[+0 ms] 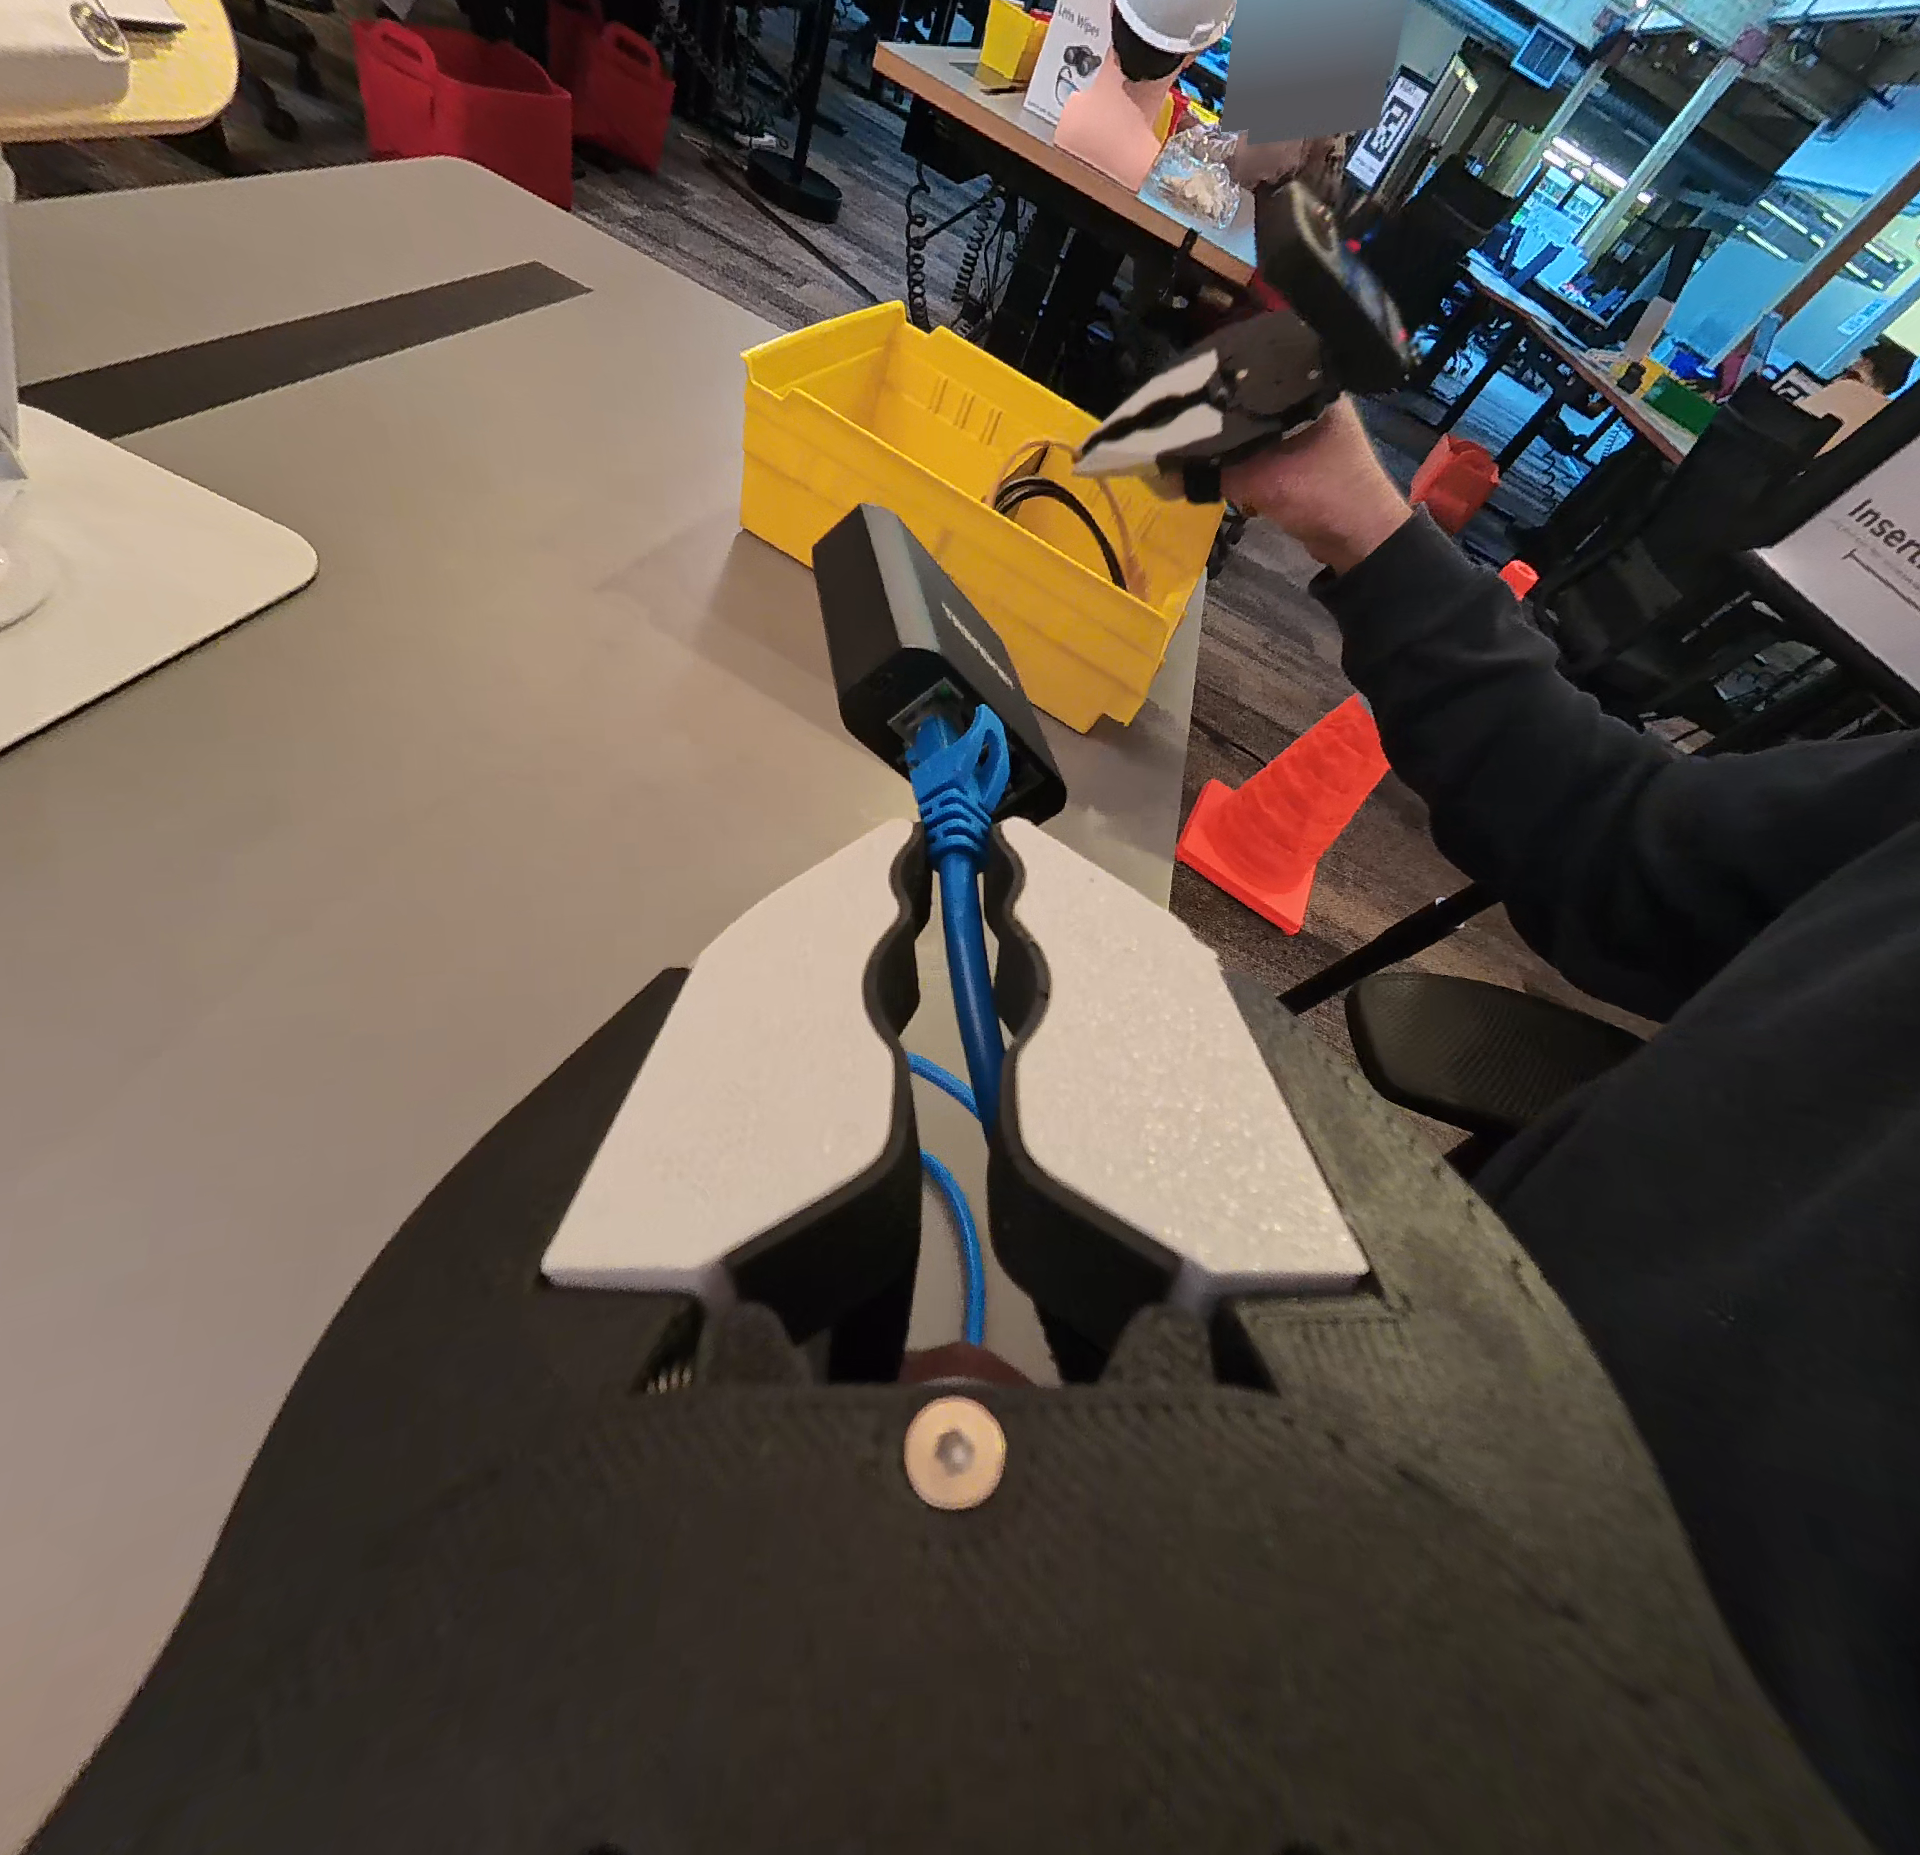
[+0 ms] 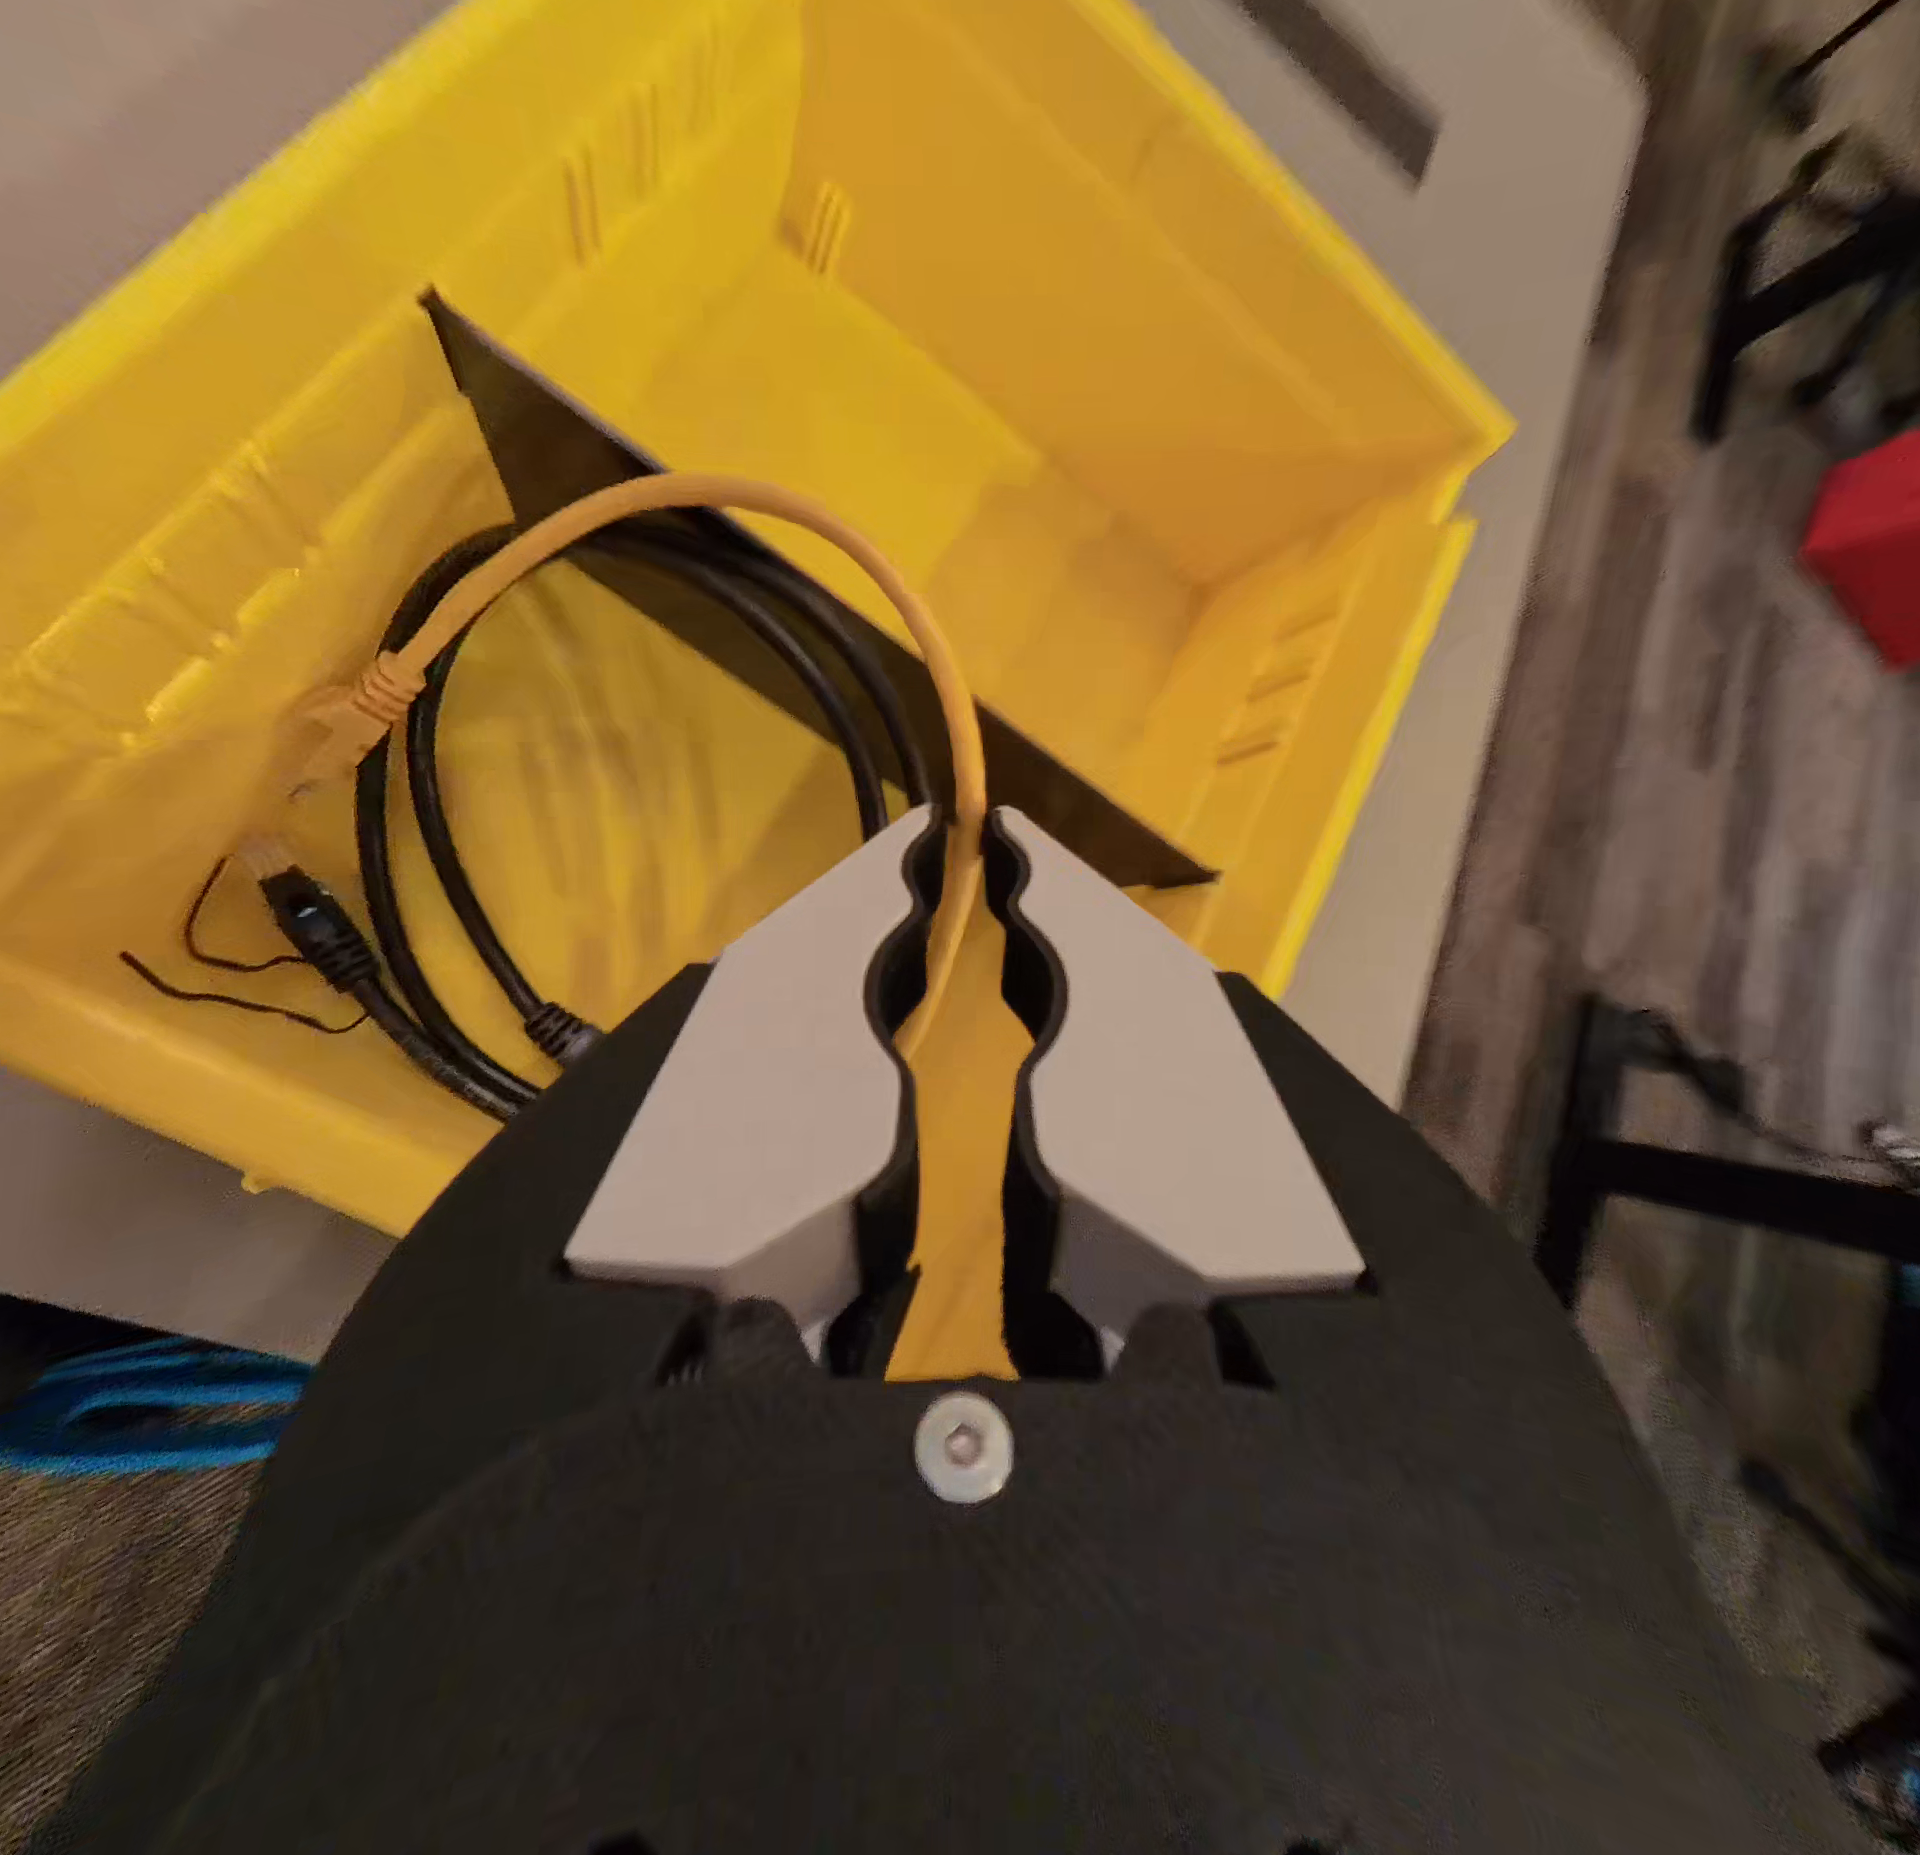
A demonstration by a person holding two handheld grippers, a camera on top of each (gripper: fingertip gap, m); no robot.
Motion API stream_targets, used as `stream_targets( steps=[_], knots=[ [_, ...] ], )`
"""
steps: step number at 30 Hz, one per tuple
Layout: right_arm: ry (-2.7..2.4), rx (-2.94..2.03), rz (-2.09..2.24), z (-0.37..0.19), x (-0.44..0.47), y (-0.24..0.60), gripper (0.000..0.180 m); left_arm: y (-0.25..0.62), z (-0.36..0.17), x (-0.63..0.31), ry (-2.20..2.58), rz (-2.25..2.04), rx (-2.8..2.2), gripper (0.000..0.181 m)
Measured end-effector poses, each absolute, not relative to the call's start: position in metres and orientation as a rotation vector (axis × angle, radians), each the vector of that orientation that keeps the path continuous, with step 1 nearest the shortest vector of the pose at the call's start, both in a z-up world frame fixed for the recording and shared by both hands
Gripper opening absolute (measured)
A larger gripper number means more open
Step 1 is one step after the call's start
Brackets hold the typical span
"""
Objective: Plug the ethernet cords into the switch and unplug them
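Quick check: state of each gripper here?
Left gripper: shut on the blue cable, plugged into the switch.
Right gripper: shut on the yellow cable.

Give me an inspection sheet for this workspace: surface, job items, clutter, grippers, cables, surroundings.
Surface: grey table with a dark strip; a white stand base at its left edge.
Job's things: black switch near the table edge, blue ethernet cord plugged into a port; yellow bin with a black divider behind it.
Clutter: nothing seen on the table beyond these.
Grippers: left gripper shut on the blue cord just behind its plug; right gripper shut on the yellow ethernet cord, over the bin.
Cables: coiled black cord lies in the bin; the yellow cord arcs up, one plug hanging free.
Surroundings: orange cone on the floor, workbenches, red totes.
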State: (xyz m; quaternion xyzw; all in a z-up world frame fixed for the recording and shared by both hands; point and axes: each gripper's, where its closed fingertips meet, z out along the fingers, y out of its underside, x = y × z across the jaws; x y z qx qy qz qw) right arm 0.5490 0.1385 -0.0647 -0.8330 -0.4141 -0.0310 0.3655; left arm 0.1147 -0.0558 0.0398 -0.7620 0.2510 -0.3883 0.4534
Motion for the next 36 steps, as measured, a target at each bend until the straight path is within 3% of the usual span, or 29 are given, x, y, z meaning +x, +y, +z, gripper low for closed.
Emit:
stream_targets(
  steps=[5, 10, 13, 15, 20, 26, 29, 33, 34, 36],
  knots=[
    [-1.090, -2.222, -0.067, -0.084, 0.554, 0.131, 0.040, -0.051, 0.037, 0.108, 0.576, -0.936, -1.878, 0.010],
    [-1.046, -2.088, -0.173, -0.033, 0.545, 0.122, 0.051, -0.043, 0.033, 0.106, 0.517, -0.900, -1.867, 0.009],
    [-1.066, -1.879, -0.002, 0.019, 0.463, 0.094, 0.052, -0.036, 0.035, 0.105, 0.453, -0.870, -1.828, 0.010],
    [-1.152, -1.706, 0.333, 0.038, 0.372, 0.056, 0.049, -0.032, 0.034, 0.106, 0.415, -0.853, -1.809, 0.010],
    [-1.170, -1.623, 1.134, 0.029, 0.214, -0.009, 0.066, -0.029, 0.035, 0.118, 0.383, -0.822, -1.746, 0.010],
    [-0.991, -1.605, 1.739, 0.019, 0.134, -0.022, 0.065, -0.037, 0.030, 0.132, 0.391, -0.787, -1.681, 0.009],
    [-0.864, -1.487, 1.929, 0.038, 0.131, -0.018, 0.038, -0.040, 0.025, 0.135, 0.393, -0.772, -1.666, 0.009],
    [-0.983, -1.466, 1.998, 0.038, 0.127, -0.023, 0.025, -0.041, 0.010, 0.135, 0.402, -0.783, -1.692, 0.010],
    [-1.050, -1.478, 1.966, 0.034, 0.127, -0.024, 0.025, -0.042, 0.004, 0.135, 0.422, -0.779, -1.717, 0.013],
    [-1.200, -1.483, 1.912, 0.030, 0.127, -0.026, 0.023, -0.043, 0.004, 0.130, 0.422, -0.800, -1.723, 0.034]
  ],
)
